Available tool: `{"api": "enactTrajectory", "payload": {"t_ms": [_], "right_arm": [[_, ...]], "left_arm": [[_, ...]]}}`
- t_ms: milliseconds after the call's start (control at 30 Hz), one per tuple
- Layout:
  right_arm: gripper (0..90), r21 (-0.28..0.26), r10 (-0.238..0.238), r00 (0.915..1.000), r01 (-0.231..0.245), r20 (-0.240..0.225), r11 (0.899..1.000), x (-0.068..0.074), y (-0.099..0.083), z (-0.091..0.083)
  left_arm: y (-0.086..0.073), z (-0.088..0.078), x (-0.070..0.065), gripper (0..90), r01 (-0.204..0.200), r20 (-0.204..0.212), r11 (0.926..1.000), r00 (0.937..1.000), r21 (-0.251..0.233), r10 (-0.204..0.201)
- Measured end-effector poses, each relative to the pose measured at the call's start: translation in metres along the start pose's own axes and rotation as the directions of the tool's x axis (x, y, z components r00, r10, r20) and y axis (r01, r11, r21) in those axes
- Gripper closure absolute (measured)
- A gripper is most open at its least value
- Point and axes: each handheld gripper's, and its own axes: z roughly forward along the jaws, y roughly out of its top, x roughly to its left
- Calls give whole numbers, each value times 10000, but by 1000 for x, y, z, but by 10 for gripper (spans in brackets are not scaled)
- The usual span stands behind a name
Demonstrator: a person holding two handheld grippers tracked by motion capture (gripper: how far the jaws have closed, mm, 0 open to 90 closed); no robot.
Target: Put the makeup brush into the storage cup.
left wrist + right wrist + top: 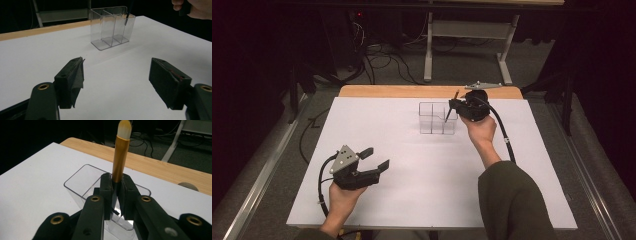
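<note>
1. Holding a makeup brush (121, 152) upright, bristles up, my right gripper (117, 192) is clamped on its dark handle just below the gold ferrule, at the centre of the right gripper view.
2. The handle's lower end (126, 19) dips into the clear divided organiser (437, 119), which stands upper centre of the high view on the white table (412, 190).
3. My left gripper (376, 159) rests at lower left, jaws spread and empty, well apart from the organiser.
4. Risks, as I judge them: the handle tip could catch a divider or the rim and tip the light organiser, since nothing steadies it; releasing while tilted could let the brush topple out.
</note>
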Motion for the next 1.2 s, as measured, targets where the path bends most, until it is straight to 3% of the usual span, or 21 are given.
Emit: {"api": "enactTrajectory", "payload": {"t_ms": [300, 400, 500, 600, 867, 1200], "right_arm": [[837, 155, 107, 9999, -107, 11, 9998, -1, -2, 4], [677, 315, 417, 9990, -411, -164, 9987, -4, -2, 6], [533, 422, 531, 9986, -530, -12, 9977, -8, -3, 3], [464, 430, 600, 9981, -604, 105, 9972, -14, -4, -2], [446, 273, 428, 9988, -434, 238, 9987, -20, -10, -15], [449, 11, -58, 9995, 57, 326, 10000, -16, -13, -29]], "left_arm": [[0, 0, 0, 285, 86, -15, 9999, 10000, -67, -86], [0, 0, 1, 285, 83, -23, 9999, 10000, -64, -84], [0, -1, 1, 285, 102, -14, 9999, 9999, -79, -102], [0, -1, 1, 284, 98, -16, 9999, 10000, -75, -98], [0, 0, 1, 284, 102, -38, 9999, 9999, -64, -102], [0, -1, 1, 284, 61, -38, 10000, 10000, -28, -61]]}}
